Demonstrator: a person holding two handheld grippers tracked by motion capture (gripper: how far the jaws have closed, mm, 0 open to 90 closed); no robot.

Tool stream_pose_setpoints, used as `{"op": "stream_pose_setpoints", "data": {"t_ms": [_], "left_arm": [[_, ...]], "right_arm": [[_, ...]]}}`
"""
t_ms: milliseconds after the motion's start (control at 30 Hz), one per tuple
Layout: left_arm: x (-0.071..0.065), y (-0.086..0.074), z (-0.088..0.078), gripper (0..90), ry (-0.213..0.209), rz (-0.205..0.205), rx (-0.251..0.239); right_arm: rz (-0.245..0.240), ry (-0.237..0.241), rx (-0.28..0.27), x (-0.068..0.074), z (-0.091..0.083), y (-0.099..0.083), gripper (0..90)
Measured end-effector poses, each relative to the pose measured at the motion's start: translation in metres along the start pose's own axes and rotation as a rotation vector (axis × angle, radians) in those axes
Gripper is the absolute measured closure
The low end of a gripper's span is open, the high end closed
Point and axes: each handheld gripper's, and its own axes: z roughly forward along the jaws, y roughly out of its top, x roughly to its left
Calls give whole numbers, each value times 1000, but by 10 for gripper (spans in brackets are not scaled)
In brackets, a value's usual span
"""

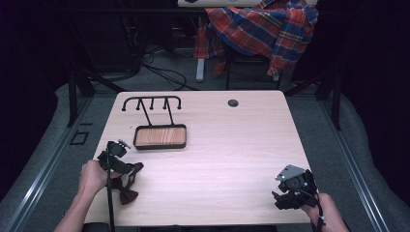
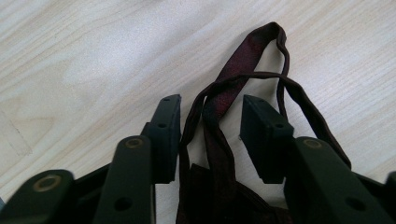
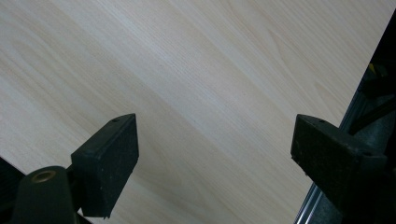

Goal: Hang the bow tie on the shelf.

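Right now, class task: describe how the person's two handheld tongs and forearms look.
Both tongs, left tongs and right tongs, are black with blocky rectangular pads and brass-coloured rivets. A grey three-cornered plate tops the right one. A black cable trails from the left. The forearms are sleeveless.

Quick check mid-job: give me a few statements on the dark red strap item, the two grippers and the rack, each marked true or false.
1. The dark red bow tie lies on the table with its strap between the jaws of the left gripper. True.
2. The left gripper's pads are clamped tight on the strap. False: gaps show on both sides of it.
3. The right gripper holds a cloth. False: its jaws stand wide open over bare table.
4. The hook rack with a wooden tray base stands at the table's far left. True.
5. The bow tie hangs on the rack. False: it lies near the left hand.
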Motion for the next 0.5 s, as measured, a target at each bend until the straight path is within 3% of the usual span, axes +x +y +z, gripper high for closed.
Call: {"op": "stream_pose_setpoints", "data": {"t_ms": [100, 500], "left_arm": [[-1, 0, 0, 699, 4, 7, 6], [-2, -1, -1, 865, 12, 31, 12]], "right_arm": [[-1, -1, -2, 0, 0, 0, 148], [-4, -1, -6, 0, 0, -1, 148]]}}
